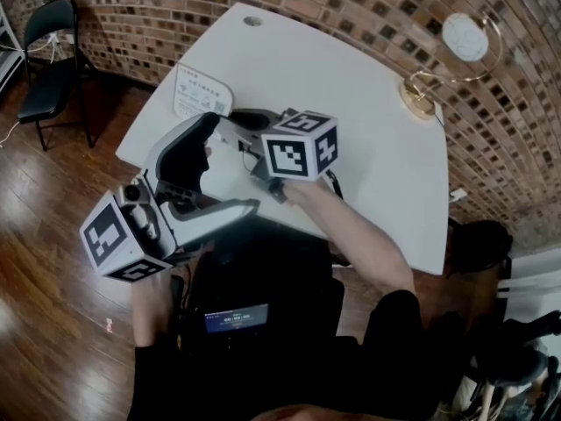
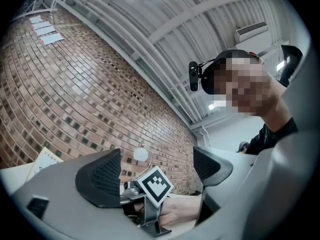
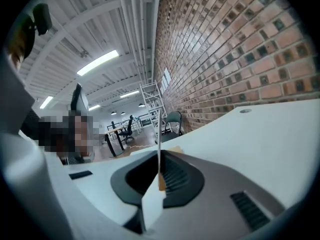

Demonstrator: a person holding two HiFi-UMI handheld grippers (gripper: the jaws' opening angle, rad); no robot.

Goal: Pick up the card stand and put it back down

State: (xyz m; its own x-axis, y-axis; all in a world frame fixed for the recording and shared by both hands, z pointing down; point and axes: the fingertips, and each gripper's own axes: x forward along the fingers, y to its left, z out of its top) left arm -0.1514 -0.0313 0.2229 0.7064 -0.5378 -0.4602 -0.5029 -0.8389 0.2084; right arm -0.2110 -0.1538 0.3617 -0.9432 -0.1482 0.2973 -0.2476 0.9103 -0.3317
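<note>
Our right gripper (image 3: pixel 159 180) has its pads pressed together on the thin white edge of the card stand (image 3: pixel 151 206), which stands near the left edge of the white table (image 1: pixel 368 139). We judge a straight, level lift with a firm pinch best, then a flat set-down. Our left gripper (image 2: pixel 156 171) hangs spread and empty.

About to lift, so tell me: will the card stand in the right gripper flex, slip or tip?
Probably light: the card stand looks like a thin white sheet, edge-on between the right gripper's closed jaws. It may flex or swing, being so thin. Set back on the table, it could tip easily; its base isn't visible.
</note>
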